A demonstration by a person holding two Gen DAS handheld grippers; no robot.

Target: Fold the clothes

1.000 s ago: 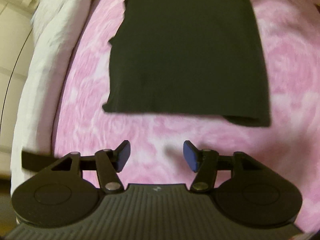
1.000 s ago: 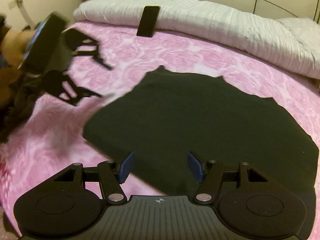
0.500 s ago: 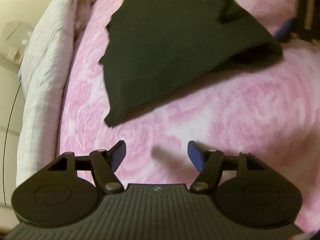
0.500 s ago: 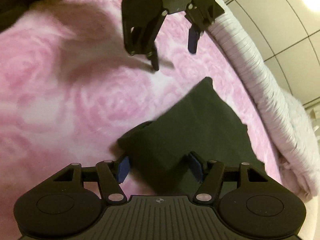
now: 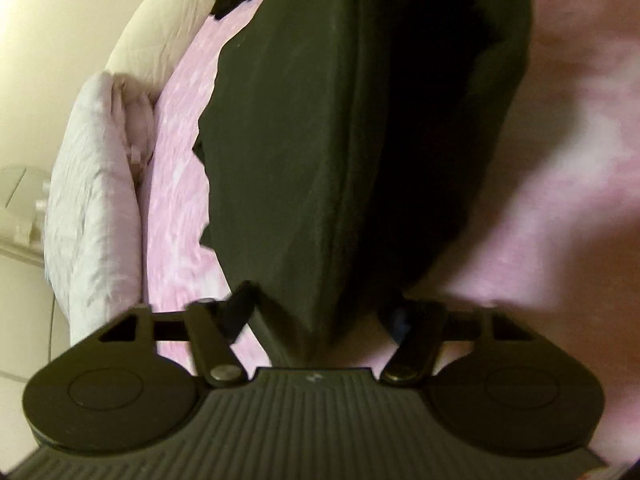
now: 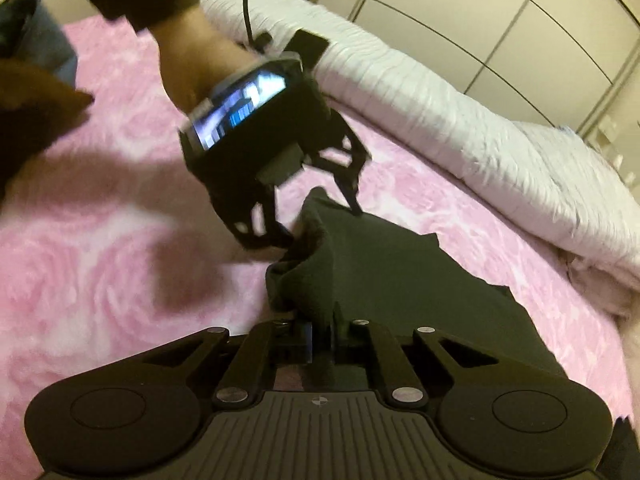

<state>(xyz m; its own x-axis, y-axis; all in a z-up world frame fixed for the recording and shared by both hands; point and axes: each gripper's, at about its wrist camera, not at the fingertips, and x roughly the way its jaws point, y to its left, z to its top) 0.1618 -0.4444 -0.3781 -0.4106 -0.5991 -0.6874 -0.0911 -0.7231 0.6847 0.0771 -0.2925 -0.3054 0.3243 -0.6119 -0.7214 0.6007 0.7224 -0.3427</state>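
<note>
Fingers of the right gripper (image 6: 320, 340) are closed on a raised corner of the black garment (image 6: 400, 280). The left gripper (image 5: 320, 316) has just been closing; its fingers (image 5: 236, 312) stand on both sides of another raised fold of the same garment, but whether they press it I cannot tell. The garment lies on the pink bed cover (image 6: 100, 240), beside a white rolled blanket (image 6: 460, 120). A hand (image 6: 192, 64) carries the left gripper.
</note>
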